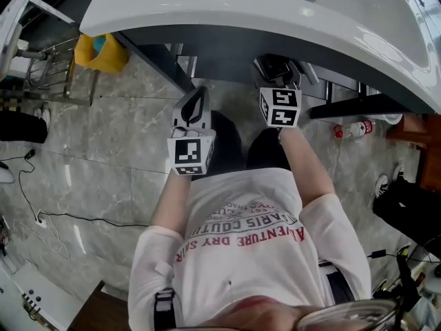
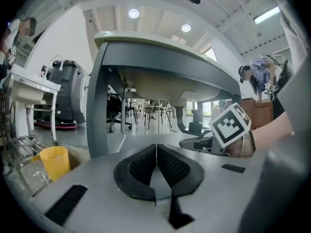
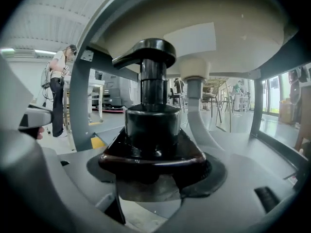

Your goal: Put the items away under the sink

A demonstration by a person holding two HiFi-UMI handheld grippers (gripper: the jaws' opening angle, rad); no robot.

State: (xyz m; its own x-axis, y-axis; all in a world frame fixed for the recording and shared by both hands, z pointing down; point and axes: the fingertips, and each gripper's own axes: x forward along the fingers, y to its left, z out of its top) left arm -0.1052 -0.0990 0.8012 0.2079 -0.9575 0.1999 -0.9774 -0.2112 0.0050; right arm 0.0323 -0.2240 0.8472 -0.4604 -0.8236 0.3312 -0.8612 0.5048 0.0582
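Observation:
A dark brown pump bottle (image 3: 151,115) with a black pump head fills the right gripper view, and my right gripper (image 3: 155,166) is shut on its shoulder. In the head view that gripper (image 1: 275,71) reaches under the front edge of the white sink (image 1: 227,9). The basin's underside (image 3: 209,18) and its pale drain pipe (image 3: 195,113) rise just behind the bottle. My left gripper (image 1: 195,107) hangs beside it to the left, jaws pressed together with nothing between them (image 2: 156,152). The right gripper's marker cube (image 2: 231,124) shows in the left gripper view.
A yellow bucket (image 1: 102,52) stands on the marble floor at the sink's left, next to a wire rack (image 1: 48,71). A red-capped bottle (image 1: 351,129) lies on the floor at the right. Dark frame legs (image 2: 99,110) carry the sink. A black cable (image 1: 76,218) runs across the floor.

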